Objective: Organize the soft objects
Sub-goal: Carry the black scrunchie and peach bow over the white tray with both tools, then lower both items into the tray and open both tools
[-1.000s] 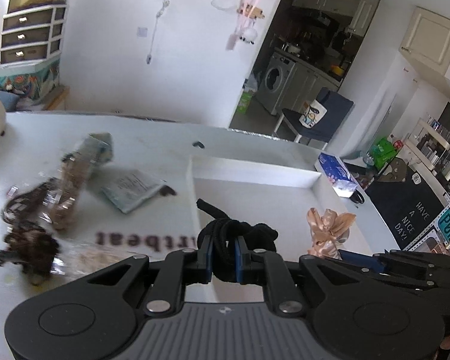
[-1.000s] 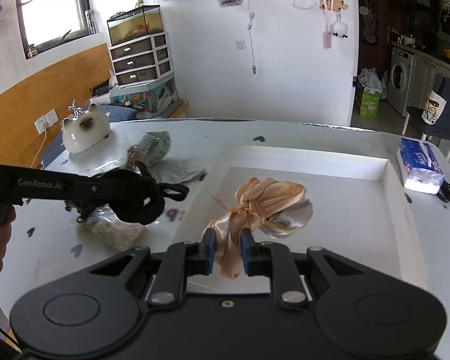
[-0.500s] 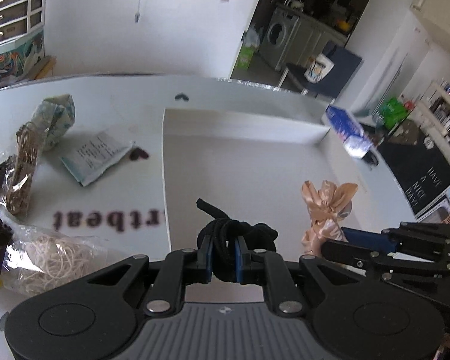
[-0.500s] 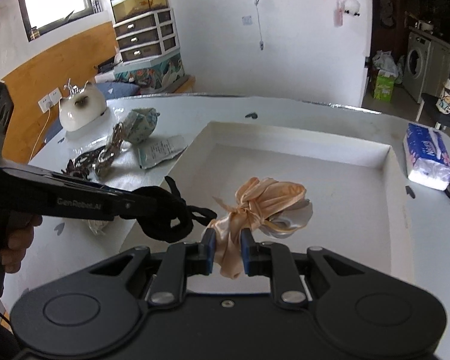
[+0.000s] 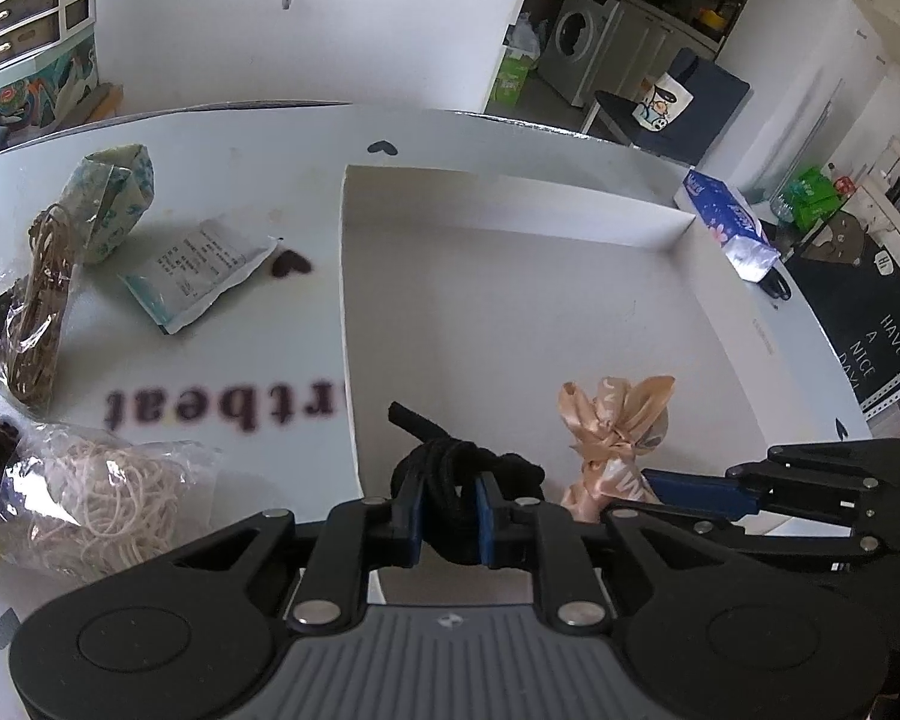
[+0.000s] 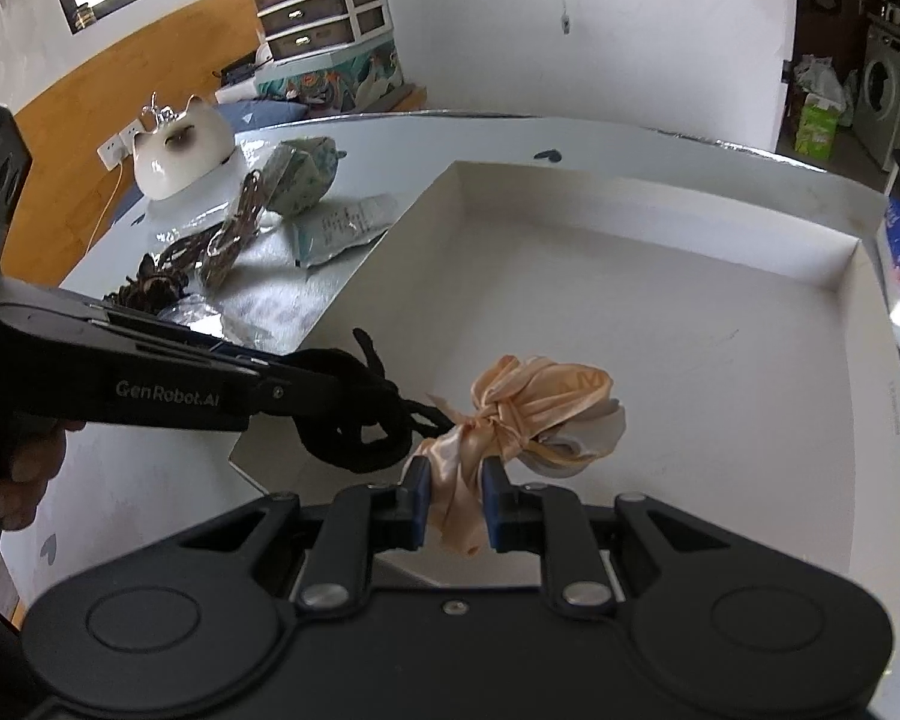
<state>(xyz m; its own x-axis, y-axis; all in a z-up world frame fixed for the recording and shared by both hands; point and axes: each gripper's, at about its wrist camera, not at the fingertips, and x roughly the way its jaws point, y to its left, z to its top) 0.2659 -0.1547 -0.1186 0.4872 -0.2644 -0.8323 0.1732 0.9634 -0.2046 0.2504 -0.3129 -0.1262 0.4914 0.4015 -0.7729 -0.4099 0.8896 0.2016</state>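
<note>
We note the left tongs (image 5: pixel 450 510) clamped on a black knotted cord bundle (image 5: pixel 450 471) and the right tongs (image 6: pixel 455 501) clamped on a peach satin bow (image 6: pixel 540 414), both over the shallow white cardboard tray's (image 5: pixel 510 198) near edge.

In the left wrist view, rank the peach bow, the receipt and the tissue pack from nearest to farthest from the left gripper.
From the left gripper:
1. Peach bow, just to its right, held over the tray.
2. Receipt, on the table to the left of the tray.
3. Tissue pack, beyond the tray's far right corner.
</note>
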